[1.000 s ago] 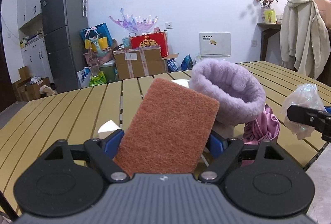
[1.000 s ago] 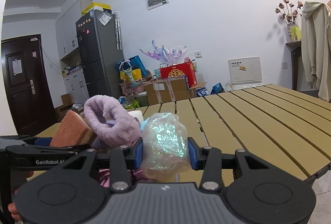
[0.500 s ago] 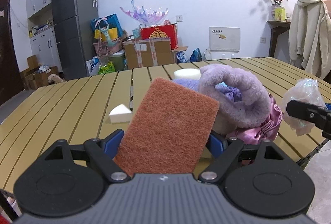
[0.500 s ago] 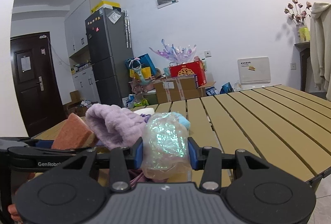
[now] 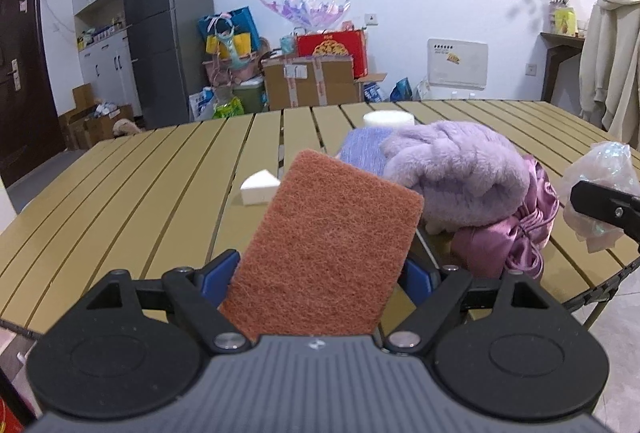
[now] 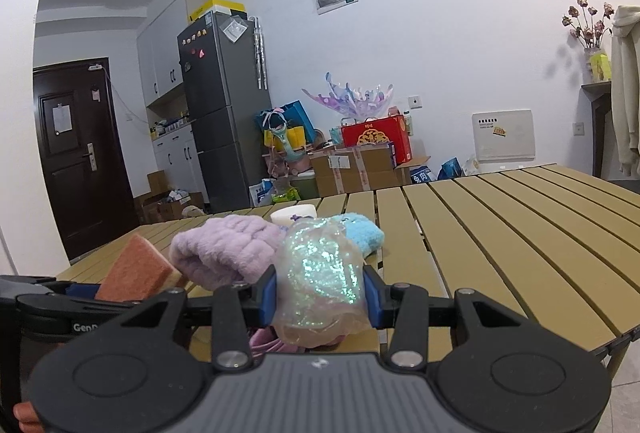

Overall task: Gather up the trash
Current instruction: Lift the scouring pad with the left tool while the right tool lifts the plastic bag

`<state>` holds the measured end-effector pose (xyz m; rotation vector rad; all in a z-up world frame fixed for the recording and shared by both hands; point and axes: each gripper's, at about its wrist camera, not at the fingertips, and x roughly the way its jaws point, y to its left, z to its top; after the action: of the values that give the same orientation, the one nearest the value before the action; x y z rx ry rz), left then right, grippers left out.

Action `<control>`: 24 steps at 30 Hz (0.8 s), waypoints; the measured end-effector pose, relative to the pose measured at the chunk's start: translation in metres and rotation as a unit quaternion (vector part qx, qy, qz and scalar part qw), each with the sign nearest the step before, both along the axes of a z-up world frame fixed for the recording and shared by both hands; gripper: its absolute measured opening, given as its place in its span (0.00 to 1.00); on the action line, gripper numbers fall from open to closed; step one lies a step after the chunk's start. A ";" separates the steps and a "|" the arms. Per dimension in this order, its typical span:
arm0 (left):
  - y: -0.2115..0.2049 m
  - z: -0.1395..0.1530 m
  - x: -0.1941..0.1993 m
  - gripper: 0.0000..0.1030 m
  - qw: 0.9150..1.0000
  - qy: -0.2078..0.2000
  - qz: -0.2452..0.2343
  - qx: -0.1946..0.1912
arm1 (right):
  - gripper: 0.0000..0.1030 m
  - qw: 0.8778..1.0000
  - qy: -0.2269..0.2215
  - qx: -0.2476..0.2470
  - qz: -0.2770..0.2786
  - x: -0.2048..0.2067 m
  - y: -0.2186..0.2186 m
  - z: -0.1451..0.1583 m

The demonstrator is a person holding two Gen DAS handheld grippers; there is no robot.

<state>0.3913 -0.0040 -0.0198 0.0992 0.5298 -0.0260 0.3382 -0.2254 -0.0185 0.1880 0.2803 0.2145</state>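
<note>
Spanning both views, the yellow slatted wooden desk (image 5: 120,193) carries a heap of soft things near its front edge. The fluffy lilac plush item (image 5: 456,169) tops that heap; the left wrist view shows crumpled pink satin cloth (image 5: 516,233) tucked under it and a knitted lavender cloth (image 5: 360,153) behind it, while the right wrist view shows instead a fuzzy sky-blue cloth (image 6: 362,235) just behind the heap, hidden from the left camera. A white round disc (image 5: 388,119) lies beyond the heap in both views.

The left tongs (image 5: 320,275) stand wide, clamped on the edges of a flat rust-brown rectangular scouring pad (image 5: 324,253) that tilts up and to the right above the desk. The right tongs (image 6: 320,297) are clenched on a crumpled iridescent clear plastic wrapper (image 6: 320,277), held above the desk's front edge; from the left wrist view this wrapper shows at the far right beside a black finger.

Only the left wrist view shows the small white foam wedge (image 5: 259,188) lying on the desk left of the heap, apart from it.
</note>
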 end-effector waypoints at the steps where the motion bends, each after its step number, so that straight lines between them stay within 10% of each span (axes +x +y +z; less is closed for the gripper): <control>1: 0.000 0.000 -0.002 0.82 1.000 0.002 0.003 0.000 | 0.40 1.000 0.001 0.000 0.000 -0.001 0.000 0.000; 24: -0.002 0.015 -0.064 0.82 0.999 0.014 0.030 -0.006 | 0.40 0.999 0.001 -0.034 0.010 -0.048 0.011 0.011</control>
<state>0.3271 -0.0059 -0.0049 0.0718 0.5601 0.0272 0.2900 -0.2140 -0.0079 0.1188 0.2913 0.2242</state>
